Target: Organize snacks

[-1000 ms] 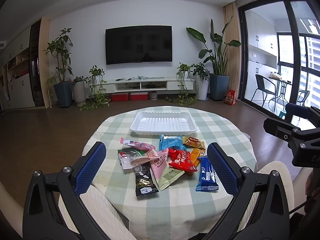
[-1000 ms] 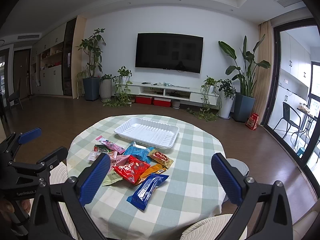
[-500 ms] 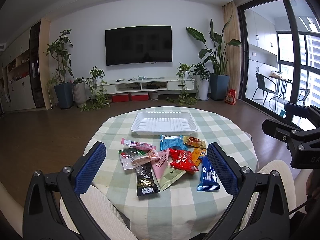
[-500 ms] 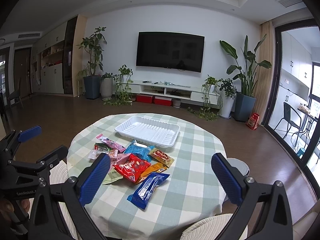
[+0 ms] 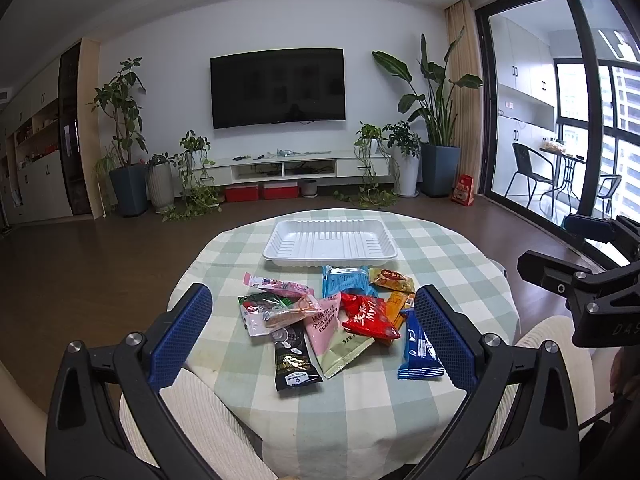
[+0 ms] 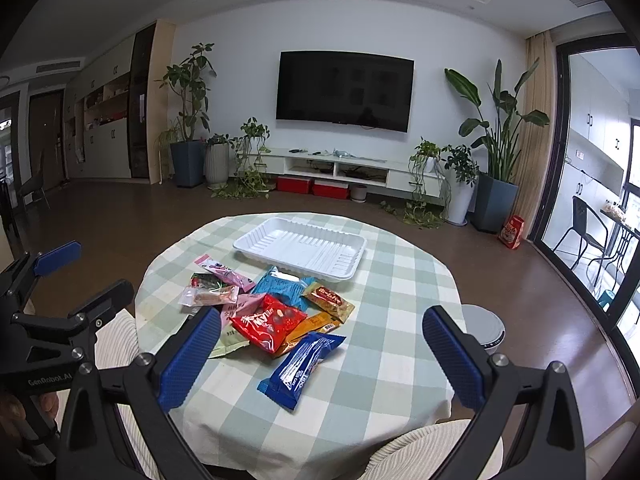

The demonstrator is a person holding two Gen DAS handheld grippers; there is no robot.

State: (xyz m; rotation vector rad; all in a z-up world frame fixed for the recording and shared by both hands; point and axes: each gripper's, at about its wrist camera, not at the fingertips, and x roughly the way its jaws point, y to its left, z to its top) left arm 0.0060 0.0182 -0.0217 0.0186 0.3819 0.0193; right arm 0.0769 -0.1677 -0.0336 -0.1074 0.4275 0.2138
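Both my grippers hang above the near edge of the round table (image 5: 460, 248), and neither holds anything: the left gripper (image 5: 316, 330) has its jaws spread wide, and the right gripper (image 6: 320, 354) is just as released. I judge I am holding them back and high so I can take in the whole spread before picking a first packet.

The snacks lie in a loose, overlapping heap straight ahead of my left fingers, framed between the two blue pads. The black packet (image 5: 294, 354) and the pale green packet (image 5: 346, 350) lie nearest to them; the red packet (image 5: 370, 318) rests on top, further out. The blue packet (image 6: 300, 364) lies apart from the heap's edge, directly between my right fingers and nearest to them, so it looks the easiest first grab.

Beyond the heap, further from both sets of fingers, sits the white tray (image 5: 276, 250), empty, presumably where the packets belong.
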